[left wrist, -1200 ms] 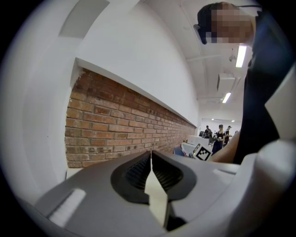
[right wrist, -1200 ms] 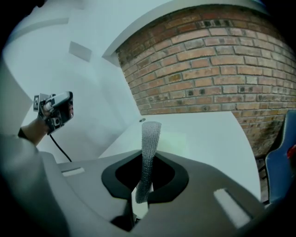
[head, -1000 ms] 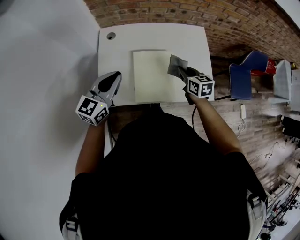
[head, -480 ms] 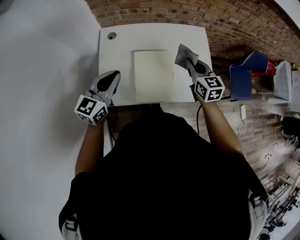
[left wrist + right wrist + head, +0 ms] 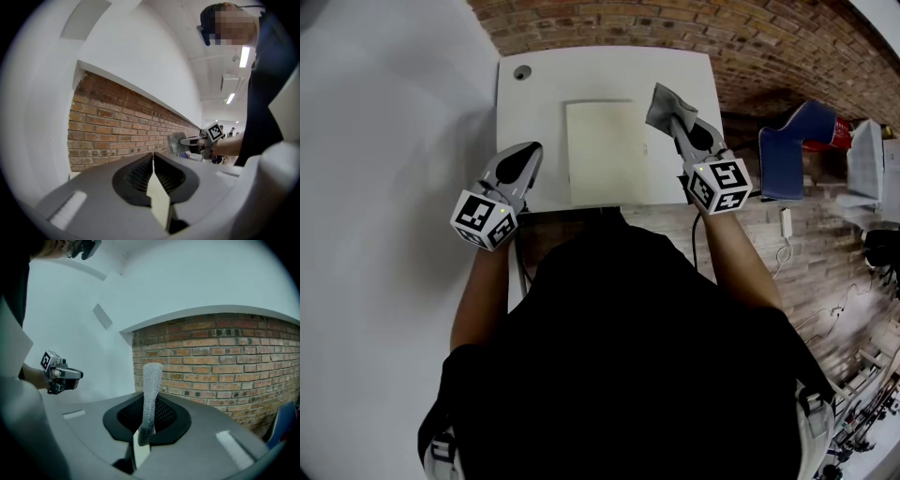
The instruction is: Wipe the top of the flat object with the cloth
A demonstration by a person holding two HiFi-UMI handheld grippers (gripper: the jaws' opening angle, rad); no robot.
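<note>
Nearest the head camera is the person's black top (image 5: 628,356), with both bare forearms reaching out from it. There are two hand-held grippers, each carrying one cube with square black-and-white markers.

The left gripper (image 5: 528,150) hangs over the near left edge of the white rectangular table (image 5: 544,94). Its jaws are pressed together with nothing between them. The right gripper (image 5: 677,124) is over the table's right side, and its jaws are clamped on the one grey knitted cloth (image 5: 664,103).

One flat object is in sight, a pale cream rectangular board (image 5: 605,152). It lies flat on the middle of the table, with its near edge at the table's near edge. Its top looks plain and evenly coloured. The cloth is bunched into a loose fold just beside the board's far right corner. The head view does not settle whether it touches the board.

A red-brown brick wall (image 5: 675,23) stands beyond the table.

Only the head view shows the board and the tabletop. The right gripper view alone shows the cloth's open knit, rising as an upright strip from between the jaws with brick behind it. Each gripper view also catches the other gripper, held out level to one side.
</note>
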